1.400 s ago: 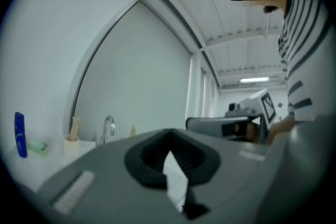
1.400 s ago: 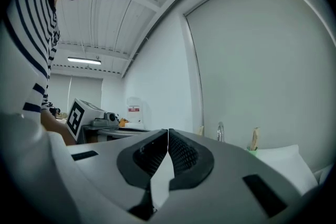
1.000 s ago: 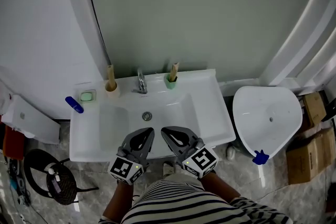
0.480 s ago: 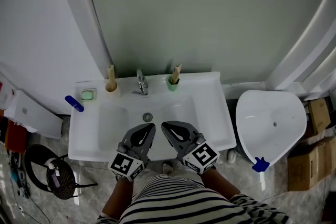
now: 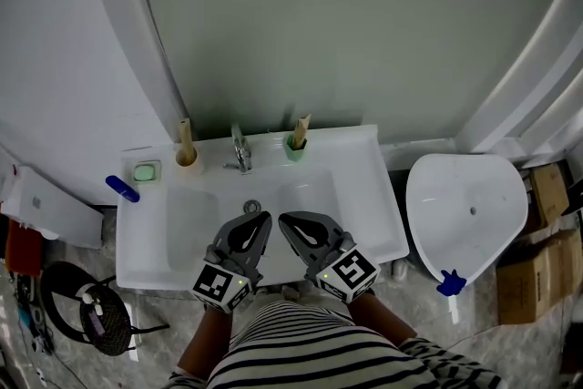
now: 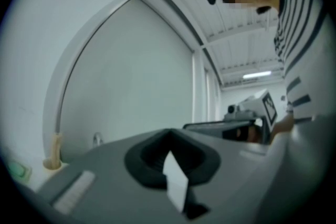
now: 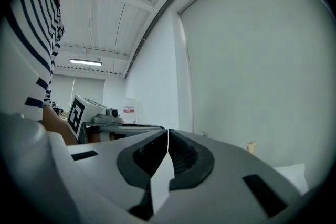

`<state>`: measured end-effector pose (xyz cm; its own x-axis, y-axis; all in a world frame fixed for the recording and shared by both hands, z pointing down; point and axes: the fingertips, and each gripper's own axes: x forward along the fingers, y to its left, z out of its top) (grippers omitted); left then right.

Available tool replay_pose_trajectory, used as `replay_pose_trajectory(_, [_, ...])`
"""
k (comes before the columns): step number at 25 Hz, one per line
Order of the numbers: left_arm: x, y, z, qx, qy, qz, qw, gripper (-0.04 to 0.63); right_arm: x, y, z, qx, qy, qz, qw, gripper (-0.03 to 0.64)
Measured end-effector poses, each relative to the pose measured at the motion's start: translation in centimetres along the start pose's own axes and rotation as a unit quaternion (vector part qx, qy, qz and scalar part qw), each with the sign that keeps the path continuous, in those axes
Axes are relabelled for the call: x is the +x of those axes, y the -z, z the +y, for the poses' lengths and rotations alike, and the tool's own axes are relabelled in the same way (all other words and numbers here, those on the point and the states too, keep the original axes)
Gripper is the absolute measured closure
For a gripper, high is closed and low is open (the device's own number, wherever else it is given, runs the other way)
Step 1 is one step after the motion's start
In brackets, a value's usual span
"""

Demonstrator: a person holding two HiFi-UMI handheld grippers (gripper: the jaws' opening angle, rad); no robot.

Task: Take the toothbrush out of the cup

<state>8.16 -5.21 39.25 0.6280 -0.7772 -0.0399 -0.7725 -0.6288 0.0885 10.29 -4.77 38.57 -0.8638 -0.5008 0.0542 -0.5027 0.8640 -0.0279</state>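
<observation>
In the head view a green cup (image 5: 293, 148) with a wooden toothbrush (image 5: 301, 127) in it stands on the back ledge of the white sink (image 5: 364, 196), right of the faucet (image 5: 239, 148). A beige cup (image 5: 186, 157) with another wooden brush (image 5: 184, 132) stands left of the faucet. My left gripper (image 5: 262, 216) and right gripper (image 5: 282, 220) hover side by side over the basin's front, both shut and empty, well short of the cups. The left gripper view shows the beige cup (image 6: 52, 163) at far left. In the right gripper view a brush tip (image 7: 251, 147) pokes up beyond the jaws.
A green soap dish (image 5: 144, 171) and a blue object (image 5: 121, 189) lie at the sink's left end. The drain (image 5: 252, 207) is just ahead of the jaws. A white toilet (image 5: 465, 214) stands to the right, cardboard boxes (image 5: 533, 269) beyond it. A wall rises behind the sink.
Both grippers have edged forward over the basin, closer to the drain, still shut. The head view has shifted slightly.
</observation>
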Motion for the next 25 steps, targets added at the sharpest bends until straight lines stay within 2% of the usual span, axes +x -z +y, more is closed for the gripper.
replay_pose_trajectory(13, [-0.6, -0.8, 5.4, -0.014, 0.006, -0.006, 0.9999, 0.589, 5.0, -0.2, -0.4, -0.001, 0.018, 0.019, 1.0, 0.609])
replay_pose_trajectory(25, [-1.8, 0.3, 7.7, -0.023, 0.028, -0.001, 0.9993, 0.589, 7.6, 1.1, 0.6, 0.004, 0.04, 0.034, 0.999, 0.609])
